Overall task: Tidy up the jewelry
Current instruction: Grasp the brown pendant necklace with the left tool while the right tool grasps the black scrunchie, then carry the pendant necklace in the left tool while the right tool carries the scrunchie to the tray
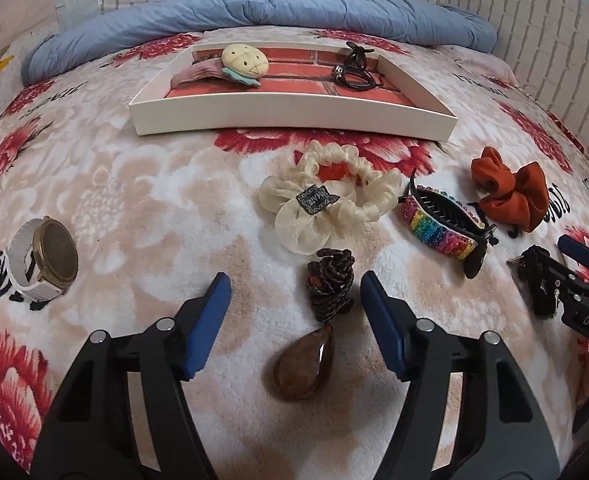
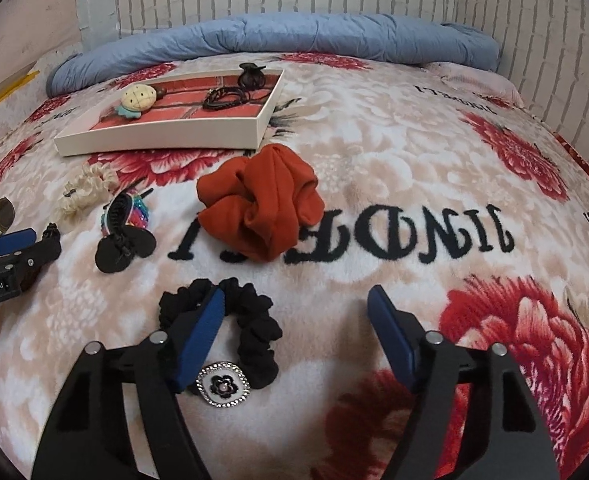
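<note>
Left gripper [image 1: 294, 292] hovers spread over the brown pendant [image 1: 304, 364]. Right gripper [image 2: 296, 312] gapes above the black scrunchie [image 2: 254, 328]. The tray [image 1: 294, 114] holds a burger clip [image 1: 244, 62] and dark hair ties [image 1: 352, 76].

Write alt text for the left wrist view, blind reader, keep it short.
The open left gripper straddles a brown teardrop pendant on a braided cord, lying on a floral blanket. Beyond lie a cream scrunchie, rainbow hair claw, orange scrunchie and, at left, a watch. Farther back, a white tray holds hair accessories.
</note>
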Available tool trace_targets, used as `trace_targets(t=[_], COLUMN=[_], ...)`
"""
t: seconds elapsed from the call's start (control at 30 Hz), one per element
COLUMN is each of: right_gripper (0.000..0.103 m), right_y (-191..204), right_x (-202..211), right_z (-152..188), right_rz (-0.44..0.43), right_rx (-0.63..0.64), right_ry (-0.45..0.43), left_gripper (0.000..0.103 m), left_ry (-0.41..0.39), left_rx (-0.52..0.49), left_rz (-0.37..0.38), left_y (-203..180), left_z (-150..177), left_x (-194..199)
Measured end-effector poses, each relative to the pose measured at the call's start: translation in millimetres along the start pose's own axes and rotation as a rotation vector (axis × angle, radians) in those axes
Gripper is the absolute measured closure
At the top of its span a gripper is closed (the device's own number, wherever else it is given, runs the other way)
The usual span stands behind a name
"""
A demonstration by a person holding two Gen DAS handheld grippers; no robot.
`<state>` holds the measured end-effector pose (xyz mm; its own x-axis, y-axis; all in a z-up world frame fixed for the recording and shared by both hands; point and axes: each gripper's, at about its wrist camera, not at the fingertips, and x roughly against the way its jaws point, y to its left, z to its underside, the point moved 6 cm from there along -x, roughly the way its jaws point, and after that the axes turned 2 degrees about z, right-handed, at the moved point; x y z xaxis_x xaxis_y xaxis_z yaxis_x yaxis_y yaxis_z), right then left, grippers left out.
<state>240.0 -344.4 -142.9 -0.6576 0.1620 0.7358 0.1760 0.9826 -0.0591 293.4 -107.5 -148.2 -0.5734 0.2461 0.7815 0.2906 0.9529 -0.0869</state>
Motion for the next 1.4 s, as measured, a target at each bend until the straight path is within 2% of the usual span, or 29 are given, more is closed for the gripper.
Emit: trace_targets(t=[0.27, 0.33, 0.43, 0.53, 0.67, 0.73, 1.0, 1.4], right_gripper=[0.05, 0.053, 0.059, 0.068, 0.086, 0.088, 0.09, 0.09], right_y=[5.4, 6.3, 6.8, 7.9, 8.8, 9.2, 2.8, 5.7], right_x=[-2.6, -3.0, -2.4, -0.8, 2.5, 3.2, 9.3, 36.3], right_z=[1.4, 2.0, 3.4, 4.8, 5.8, 6.1, 5.1, -9.6], right_rz=[-0.017, -0.026, -0.038, -0.049, -0.057, -0.058, -0.075, -0.086], right_rx=[0.02, 0.02, 0.017, 0.011, -0.001, -0.004, -0.045, -0.053], right_ry=[0.011, 0.015, 0.021, 0.023, 0.018, 0.015, -0.008, -0.108], left_gripper=[0.049, 0.056, 0.06, 0.063, 0.07, 0.082, 0.083, 0.083], left_ry=[-0.006, -0.007, -0.008, -0.001, 0.0, -0.002, -0.012, -0.079], left_rx=[0.002, -0.003, -0.012, -0.006, 0.002, 0.002, 0.01, 0.007], left_rz=[0.008, 0.017, 0.014, 0.009, 0.016, 0.021, 0.039, 0.052], left_y=[0.3, -1.1, -2.8, -1.4, 0.1, -0.2, -1.0, 2.6], left_z=[0.2, 0.1, 0.1, 1.0, 0.7, 0.1, -0.8, -4.8], left_x=[0.9, 1.2, 1.2, 0.1, 0.3, 1.1, 8.6, 38.2])
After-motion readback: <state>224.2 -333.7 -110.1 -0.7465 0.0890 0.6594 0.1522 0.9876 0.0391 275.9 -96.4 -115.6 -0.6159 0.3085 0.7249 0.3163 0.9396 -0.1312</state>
